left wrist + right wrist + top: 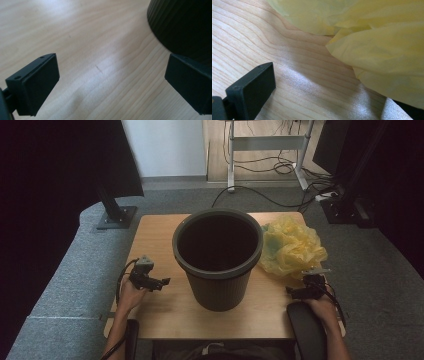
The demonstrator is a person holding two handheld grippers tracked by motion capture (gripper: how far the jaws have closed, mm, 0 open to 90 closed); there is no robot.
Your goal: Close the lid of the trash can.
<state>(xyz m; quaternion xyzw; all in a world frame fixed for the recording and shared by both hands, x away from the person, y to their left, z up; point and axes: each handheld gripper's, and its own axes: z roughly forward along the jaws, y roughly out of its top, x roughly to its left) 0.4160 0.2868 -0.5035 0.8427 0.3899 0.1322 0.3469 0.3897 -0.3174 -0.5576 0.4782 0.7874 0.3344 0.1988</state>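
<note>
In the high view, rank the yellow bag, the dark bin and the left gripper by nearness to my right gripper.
From the right gripper:
1. Yellow bag, crumpled just beyond it at the table's right.
2. Dark bin, upright mid-table, to its left.
3. Left gripper, past the bin on the table's left side.

In the right gripper view, the yellow bag [372,37] covers the lower-right jaw; frame edges crop the bag and, in the left gripper view, the bin [185,25].
</note>
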